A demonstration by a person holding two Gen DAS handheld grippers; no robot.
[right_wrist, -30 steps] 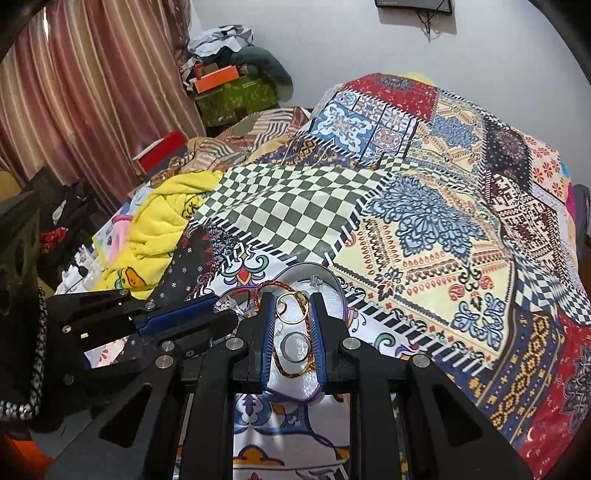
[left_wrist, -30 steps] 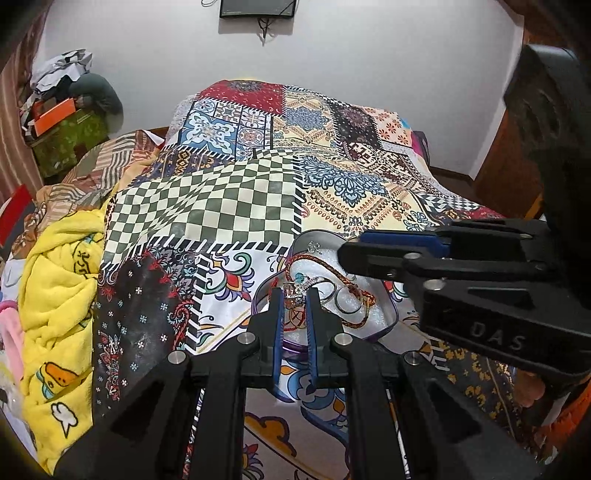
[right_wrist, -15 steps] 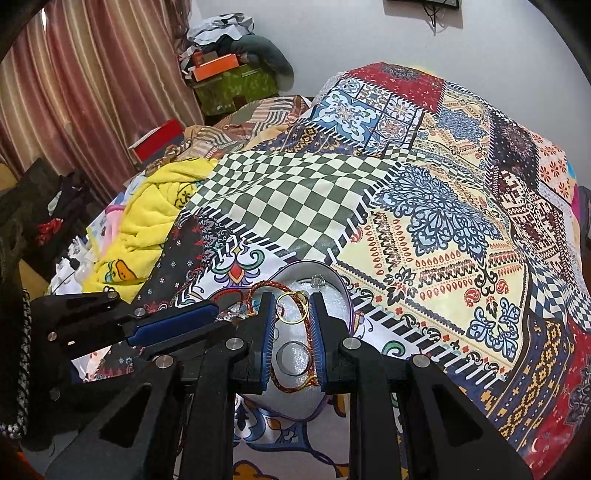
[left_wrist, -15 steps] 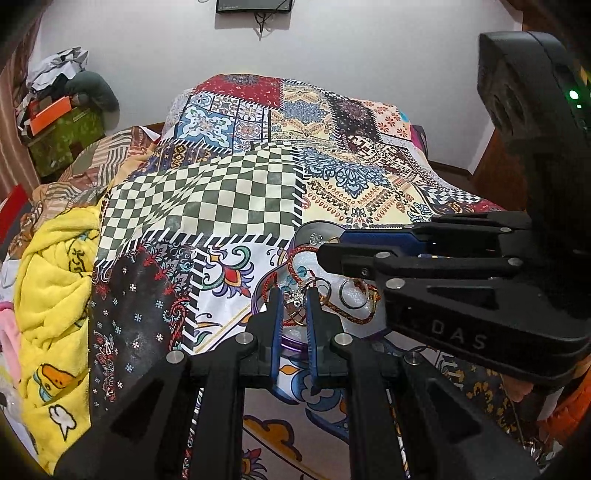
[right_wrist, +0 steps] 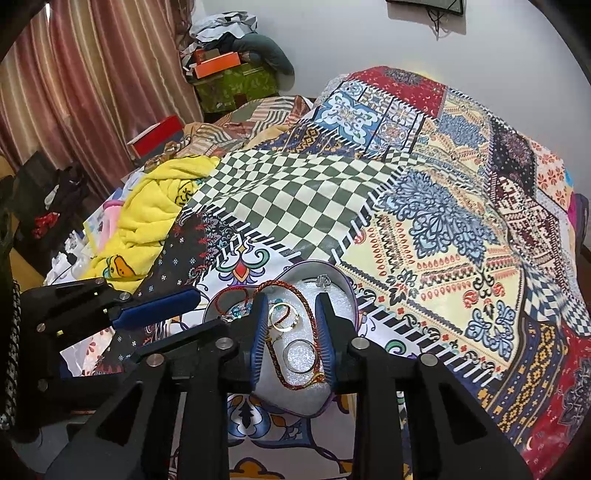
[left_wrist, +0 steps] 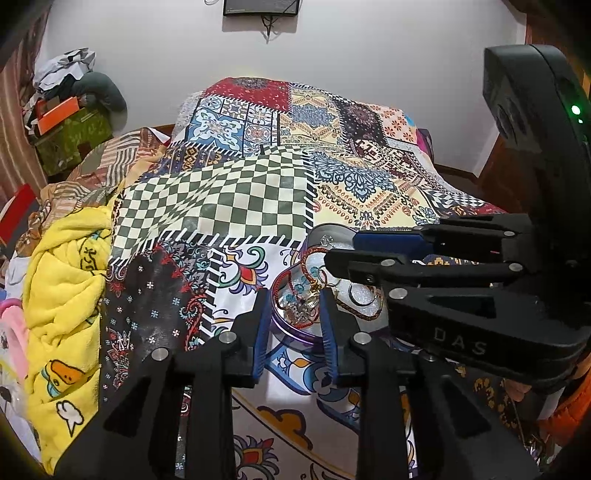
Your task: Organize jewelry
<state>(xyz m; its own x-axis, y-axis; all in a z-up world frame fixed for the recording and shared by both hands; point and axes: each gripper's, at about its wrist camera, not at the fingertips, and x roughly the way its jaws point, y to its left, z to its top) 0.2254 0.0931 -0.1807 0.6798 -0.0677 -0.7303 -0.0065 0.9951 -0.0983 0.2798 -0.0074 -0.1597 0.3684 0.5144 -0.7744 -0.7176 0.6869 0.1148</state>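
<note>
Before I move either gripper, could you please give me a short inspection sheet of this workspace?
Surface: patchwork bedspread over a bed.
Job's things: heart-shaped tin with white lining holds a red-gold braided cord, gold ring, silver ring and small stud.
Clutter: yellow duck blanket at the bed's left edge.
Grippers: left gripper and right gripper hover over the tin, jaws open, holding nothing.
Cables: wire under the wall screen.
Surroundings: striped curtain, green box with orange box on top.
</note>
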